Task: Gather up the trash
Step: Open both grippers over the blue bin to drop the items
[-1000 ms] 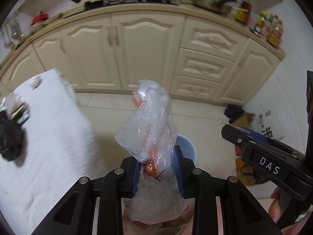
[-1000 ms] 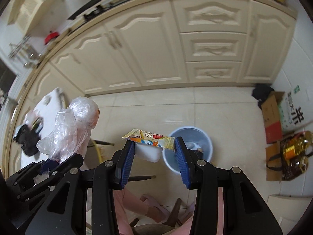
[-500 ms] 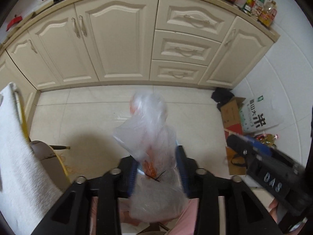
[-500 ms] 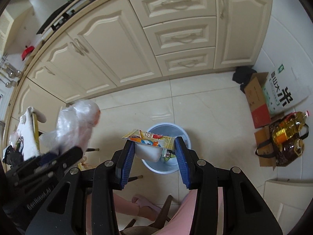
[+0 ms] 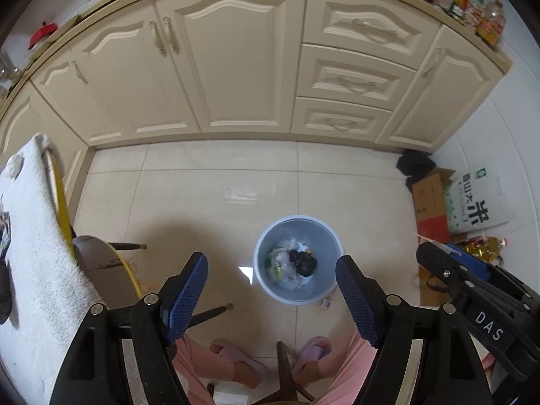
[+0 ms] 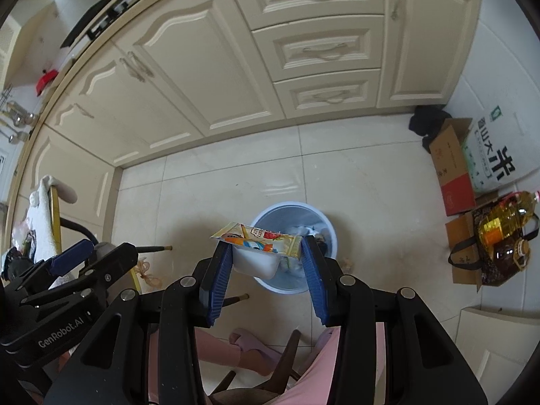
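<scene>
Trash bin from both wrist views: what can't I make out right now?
- Right wrist view: the trash bin interior is mostly hidden behind the yogurt cup held in the right tongs.
- Left wrist view: items inside the bin are too small to identify between the open, empty left tongs.

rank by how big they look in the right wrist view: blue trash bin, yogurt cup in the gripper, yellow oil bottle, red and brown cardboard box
1. blue trash bin
2. yogurt cup, though it is nearer the camera, which inflates it
3. and 4. cardboard box and oil bottle look about alike; not ranked.
</scene>
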A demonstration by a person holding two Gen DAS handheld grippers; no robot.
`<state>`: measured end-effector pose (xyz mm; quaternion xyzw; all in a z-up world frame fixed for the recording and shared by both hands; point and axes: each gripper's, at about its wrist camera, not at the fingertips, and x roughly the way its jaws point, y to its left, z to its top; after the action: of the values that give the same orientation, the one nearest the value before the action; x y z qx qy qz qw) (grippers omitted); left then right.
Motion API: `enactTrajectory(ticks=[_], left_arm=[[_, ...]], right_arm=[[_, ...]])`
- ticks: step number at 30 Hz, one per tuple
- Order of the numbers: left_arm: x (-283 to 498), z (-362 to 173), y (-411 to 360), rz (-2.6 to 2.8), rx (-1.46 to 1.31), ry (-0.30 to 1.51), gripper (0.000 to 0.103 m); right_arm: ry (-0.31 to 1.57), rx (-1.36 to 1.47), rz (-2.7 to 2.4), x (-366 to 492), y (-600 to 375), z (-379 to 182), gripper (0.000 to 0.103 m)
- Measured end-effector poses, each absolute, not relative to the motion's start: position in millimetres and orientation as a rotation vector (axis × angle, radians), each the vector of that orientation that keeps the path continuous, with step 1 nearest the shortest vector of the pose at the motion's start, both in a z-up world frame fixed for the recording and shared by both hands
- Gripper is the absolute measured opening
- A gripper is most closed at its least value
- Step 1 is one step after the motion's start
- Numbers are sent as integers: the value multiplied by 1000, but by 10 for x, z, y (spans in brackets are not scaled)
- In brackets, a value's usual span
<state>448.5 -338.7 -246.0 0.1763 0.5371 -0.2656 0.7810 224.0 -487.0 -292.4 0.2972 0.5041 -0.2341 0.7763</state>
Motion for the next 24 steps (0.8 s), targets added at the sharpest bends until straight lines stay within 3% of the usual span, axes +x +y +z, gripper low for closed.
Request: enactTrajectory(ticks=[7, 9, 11, 24], left_arm=[[4403, -2399, -3086, -519, 372, 1159, 74], [4387, -2398, -3051, -507, 374, 1156, 74], [4371, -2397, -3024, -511, 370, 1160, 74], [4456, -2373, -2809, -530, 333, 1186, 74]], right_arm=[[1086, 661, -470, 2434, -4724, -2882, 47], [1081, 695, -471, 2442, -4713, -2885, 80], [1064, 680, -509, 2421, -4686, -2858, 91], [1092, 621, -569, 2395, -4617, -2776, 92]])
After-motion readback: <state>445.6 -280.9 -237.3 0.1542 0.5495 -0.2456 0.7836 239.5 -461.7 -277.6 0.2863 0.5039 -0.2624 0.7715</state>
